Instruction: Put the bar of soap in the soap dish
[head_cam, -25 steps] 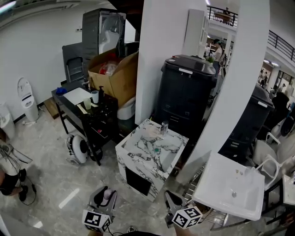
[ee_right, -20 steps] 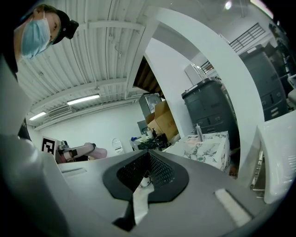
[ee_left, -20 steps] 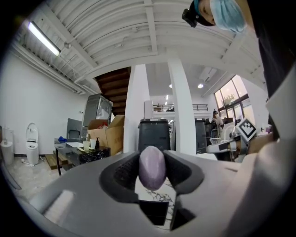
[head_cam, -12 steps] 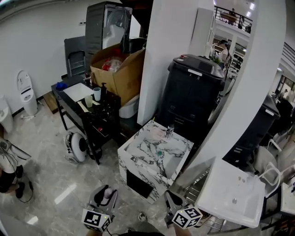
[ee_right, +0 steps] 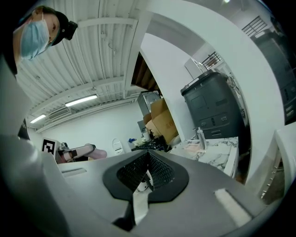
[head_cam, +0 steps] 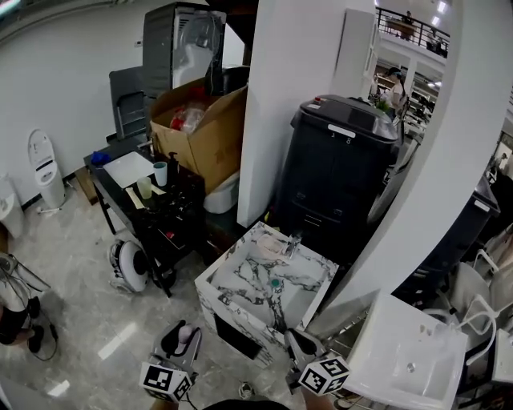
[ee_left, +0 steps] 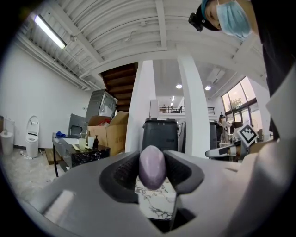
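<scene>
The left gripper (head_cam: 183, 340) clamps the soap (ee_left: 152, 165), long axis upright, with the marble sink (head_cam: 240, 282) and what looks like the dish (head_cam: 270, 242) straight ahead, well apart; the right gripper (ee_right: 147, 172), jaws together, carries nothing

- A large open hall, set up like a workshop or storeroom.
- Upper right: mezzanine railing (head_cam: 413, 22).
- Centre: freestanding marble washstand (head_cam: 212, 298).
- Upper left: open cardboard box (head_cam: 200, 136).

white pillar (head_cam: 292, 88), grey marble floor (head_cam: 76, 276), cardboard box (head_cam: 204, 140), black bin (head_cam: 345, 180).
</scene>
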`<state>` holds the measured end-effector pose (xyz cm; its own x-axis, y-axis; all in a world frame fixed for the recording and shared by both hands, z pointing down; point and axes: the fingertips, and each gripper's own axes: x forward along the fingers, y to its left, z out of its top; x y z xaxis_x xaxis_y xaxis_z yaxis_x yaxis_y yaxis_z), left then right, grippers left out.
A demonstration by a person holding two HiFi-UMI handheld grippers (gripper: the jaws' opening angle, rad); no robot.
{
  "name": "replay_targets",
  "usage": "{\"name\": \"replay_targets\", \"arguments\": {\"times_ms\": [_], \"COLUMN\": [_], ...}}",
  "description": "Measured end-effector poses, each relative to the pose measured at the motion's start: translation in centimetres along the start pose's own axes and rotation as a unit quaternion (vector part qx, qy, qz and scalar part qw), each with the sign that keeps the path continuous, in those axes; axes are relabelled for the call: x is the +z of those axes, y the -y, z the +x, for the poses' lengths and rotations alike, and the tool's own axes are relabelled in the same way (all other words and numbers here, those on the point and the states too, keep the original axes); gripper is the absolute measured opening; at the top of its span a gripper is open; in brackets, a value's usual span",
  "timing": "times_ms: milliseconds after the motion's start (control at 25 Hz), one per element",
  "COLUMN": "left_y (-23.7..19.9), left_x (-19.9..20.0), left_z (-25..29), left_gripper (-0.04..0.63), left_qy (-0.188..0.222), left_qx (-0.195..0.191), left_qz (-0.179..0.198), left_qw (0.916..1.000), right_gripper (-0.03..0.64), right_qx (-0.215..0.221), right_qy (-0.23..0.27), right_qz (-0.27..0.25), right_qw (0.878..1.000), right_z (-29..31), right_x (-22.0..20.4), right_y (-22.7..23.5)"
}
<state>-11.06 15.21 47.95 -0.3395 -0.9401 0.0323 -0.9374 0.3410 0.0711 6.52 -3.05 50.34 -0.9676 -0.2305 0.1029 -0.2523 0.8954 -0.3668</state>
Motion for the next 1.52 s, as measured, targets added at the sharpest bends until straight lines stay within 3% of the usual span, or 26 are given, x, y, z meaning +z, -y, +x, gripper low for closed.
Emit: {"name": "replay_targets", "arguments": {"times_ms": [440,760,1120,1520], "left_y": [0.5,-0.2,-4.2,-7.8], "left_x": [-0.2,-0.3,-0.2,0.0], "left_z": [10.3,16.5,24.5,33.6], "left_gripper": [0.202,0.202,0.202,0.202], "left_qy": [0.003,-0.002,-0.011,-0.016], "left_qx": [0.0,-0.026,-0.108,-0.19], "left_qz": [0.005,0.008,0.012,0.031], "left_qw": [1.0,0.9996,0.994,0.9812], "right_gripper": [-0.012,-0.013,-0.012,-0.012], "right_qx": [0.005,-0.014,-0.095,-0.175], "right_qy": [-0.004,-0.009,0.015,0.043], "right_qz": [0.002,0.016,0.03,0.04], "right_qw": [1.0,1.0,0.995,0.983], "right_z": [3.5,5.9,10.5,14.7], "right_x": [2.6,2.5,2.8,3.6], "right_y": [7.4,10.4,12.0,13.1]}}
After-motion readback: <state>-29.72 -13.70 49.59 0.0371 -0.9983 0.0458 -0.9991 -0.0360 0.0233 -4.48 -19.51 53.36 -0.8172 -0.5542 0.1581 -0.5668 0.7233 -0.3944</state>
